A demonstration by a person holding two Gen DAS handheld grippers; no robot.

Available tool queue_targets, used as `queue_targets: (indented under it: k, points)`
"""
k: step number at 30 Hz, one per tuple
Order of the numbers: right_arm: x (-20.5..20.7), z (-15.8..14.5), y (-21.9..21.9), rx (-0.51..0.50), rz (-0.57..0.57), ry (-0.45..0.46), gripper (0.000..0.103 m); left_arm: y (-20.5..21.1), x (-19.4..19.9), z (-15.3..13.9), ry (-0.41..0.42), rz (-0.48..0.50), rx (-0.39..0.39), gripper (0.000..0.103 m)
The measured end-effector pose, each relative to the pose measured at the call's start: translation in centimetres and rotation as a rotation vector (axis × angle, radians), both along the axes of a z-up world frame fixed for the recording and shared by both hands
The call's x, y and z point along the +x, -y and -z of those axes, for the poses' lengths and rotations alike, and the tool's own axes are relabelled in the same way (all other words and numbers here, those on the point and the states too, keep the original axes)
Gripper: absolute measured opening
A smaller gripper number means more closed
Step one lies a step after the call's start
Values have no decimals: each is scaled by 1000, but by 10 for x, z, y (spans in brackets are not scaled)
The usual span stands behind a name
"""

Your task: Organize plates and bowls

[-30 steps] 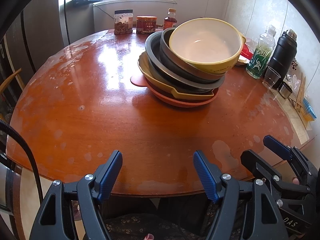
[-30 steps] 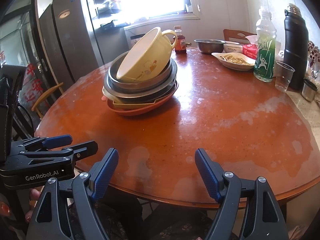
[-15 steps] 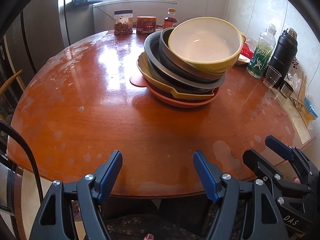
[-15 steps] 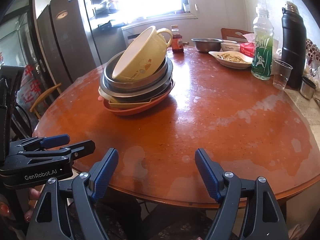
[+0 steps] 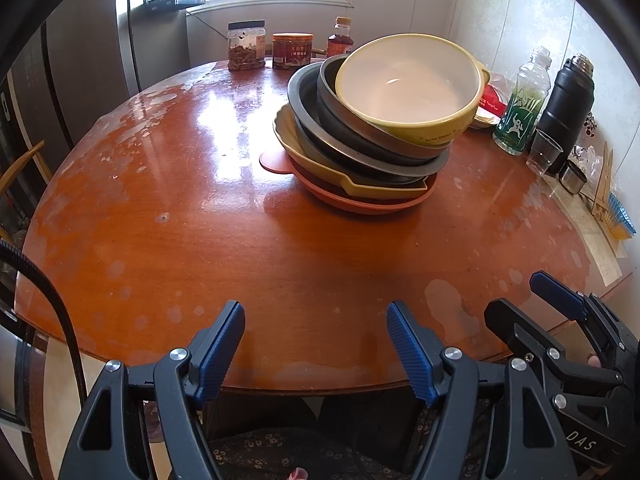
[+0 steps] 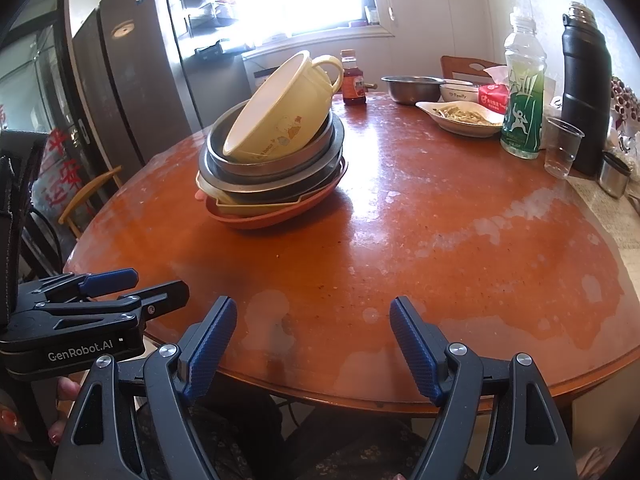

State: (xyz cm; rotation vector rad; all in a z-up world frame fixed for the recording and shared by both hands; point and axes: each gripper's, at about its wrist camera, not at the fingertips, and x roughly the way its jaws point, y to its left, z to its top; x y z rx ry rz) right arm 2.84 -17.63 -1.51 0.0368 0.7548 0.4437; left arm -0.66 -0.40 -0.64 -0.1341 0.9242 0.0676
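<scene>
A tilted yellow bowl (image 5: 408, 88) (image 6: 280, 116) tops a stack in the middle of the round wooden table (image 5: 240, 240). Under it sit grey metal bowls (image 5: 320, 120) (image 6: 276, 172), a yellow plate (image 5: 352, 184) and an orange plate (image 5: 360, 202) (image 6: 276, 216). My left gripper (image 5: 316, 320) (image 6: 160, 280) hovers open over the near table edge, well short of the stack, with nothing between its blue pads. My right gripper (image 6: 312, 316) (image 5: 516, 300) is beside it on the right, also open and holding nothing.
Jars (image 5: 246, 46) and a sauce bottle (image 6: 354, 80) stand at the far edge. On the right are a green bottle (image 6: 522, 92), a black flask (image 6: 586, 92), a plastic cup (image 6: 562, 146), a steel bowl (image 6: 412, 88) and a dish of food (image 6: 460, 118). A fridge (image 6: 132, 80) stands at the left.
</scene>
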Motion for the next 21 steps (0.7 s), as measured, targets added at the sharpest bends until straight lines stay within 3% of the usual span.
queue_targets:
  k: [21]
  points:
    - [7, 0, 10, 0, 33, 11, 80, -7, 3, 4, -7, -18, 13, 73]
